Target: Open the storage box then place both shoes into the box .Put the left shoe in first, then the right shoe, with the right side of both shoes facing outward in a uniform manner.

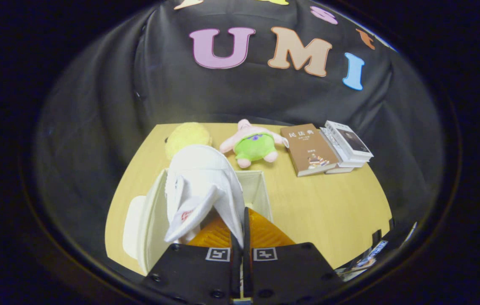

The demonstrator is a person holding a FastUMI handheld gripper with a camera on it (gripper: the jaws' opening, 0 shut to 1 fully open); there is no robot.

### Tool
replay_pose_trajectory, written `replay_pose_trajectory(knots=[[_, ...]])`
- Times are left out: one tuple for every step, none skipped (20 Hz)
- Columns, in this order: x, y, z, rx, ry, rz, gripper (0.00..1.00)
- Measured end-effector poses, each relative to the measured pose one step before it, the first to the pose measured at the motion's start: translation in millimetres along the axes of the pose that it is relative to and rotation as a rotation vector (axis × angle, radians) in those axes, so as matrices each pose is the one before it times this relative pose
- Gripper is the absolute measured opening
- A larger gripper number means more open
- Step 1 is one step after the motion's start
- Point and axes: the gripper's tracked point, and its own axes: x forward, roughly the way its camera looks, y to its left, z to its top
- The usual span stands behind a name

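Between the fingers, the gripper (240, 231) clenches the edge of a white shoe (204, 190), holding it over the open box (261, 190) on the table (329, 207). The box's lid (132, 231) lies at its left. Beyond sit a yellow plush (187, 137), a pink plush (252, 144) and, far right, books (326, 148).

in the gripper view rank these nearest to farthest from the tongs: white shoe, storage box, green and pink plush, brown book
1. white shoe: pinched between the tongs, which are shut on it.
2. storage box: directly under the shoe, open.
3. green and pink plush: beyond the box, straight ahead.
4. brown book: beyond the box to the right; too close to the plush to call firmly.
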Motion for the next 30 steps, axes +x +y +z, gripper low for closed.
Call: replay_pose_trajectory(knots=[[10.49, -0.12, -8.14, -0.01532, 0.02829, -0.01192, 0.06], [9.75, -0.18, -8.16, -0.01467, 0.02961, -0.01093, 0.06], [8.51, -2.48, -6.76, -0.01472, 0.02887, -0.01461, 0.06], [7.89, -2.51, -5.48, -0.00245, 0.02063, -0.01204, 0.06], [6.49, -0.53, -3.94, 0.00547, 0.01569, 0.0015, 0.06], [5.75, -0.52, -5.21, 0.01393, 0.01675, 0.00782, 0.06], [4.14, 0.42, -3.9, 0.02271, 0.01741, 0.00953, 0.06], [4.31, 1.14, -2.81, 0.01341, 0.01372, 0.01327, 0.06], [2.05, 1.47, -2.3, 0.01207, 0.01412, 0.01172, 0.06], [1.69, 0.68, -4.02, 0.00803, 0.01315, 0.00942, 0.06], [-0.89, -0.31, 0.9, -0.00202, 0.00105, 0.00246, 0.06], [-0.34, -0.37, -1.65, -0.00121, 0.00378, -0.00068, 0.06], [-0.43, -0.41, -2.33, 0.00442, 0.01086, -0.00629, 0.06], [-1.37, -1.06, -3.58, 0.00106, 0.01741, -0.01034, 0.06], [1.48, -2.42, -2.82, -0.00778, 0.01713, -0.01406, 0.08], [0.13, 0.35, 0.64, -0.00595, 0.00169, -0.00205, 0.1], [-4.29, 1.82, 0.04, 0.00414, 0.00004, 0.01534, 0.15], [1.4, 1.94, 0.3, 0.00474, -0.00397, 0.01316, 0.18], [-2.75, 0.39, 1.15, 0.00449, -0.00719, 0.00735, 0.25], [-5.3, 1.2, 0.24, 0.00794, -0.00805, 0.01196, 0.31], [-3.97, 2.91, 0.76, 0.00507, -0.01102, 0.01168, 0.38], [-4.32, 1.85, 1.13, 0.00924, -0.01377, 0.012, 0.45], [-5.96, 2.71, 1.77, 0.00803, -0.01601, 0.01485, 0.53], [-5.18, 3.47, 1.74, 0.00589, -0.0179, 0.02289, 0.57], [-7.03, 3.21, 2.22, 0.00717, -0.01508, 0.02898, 0.62], [-6.66, -2.1, 1.11, 0.00338, -0.01901, 0.00273, 0.67], [-8.93, -2.6, 3.45, 0.00562, -0.02371, 0.00388, 0.71], [-8.18, -4.3, 0.38, 0.00559, -0.01963, 0.00087, 0.76], [-9.15, -4.87, 3.78, 0.01105, -0.02883, 0.00234, 0.81], [-9.63, -1.08, 4.18, 0.01465, -0.03488, 0.01602, 0.86]])
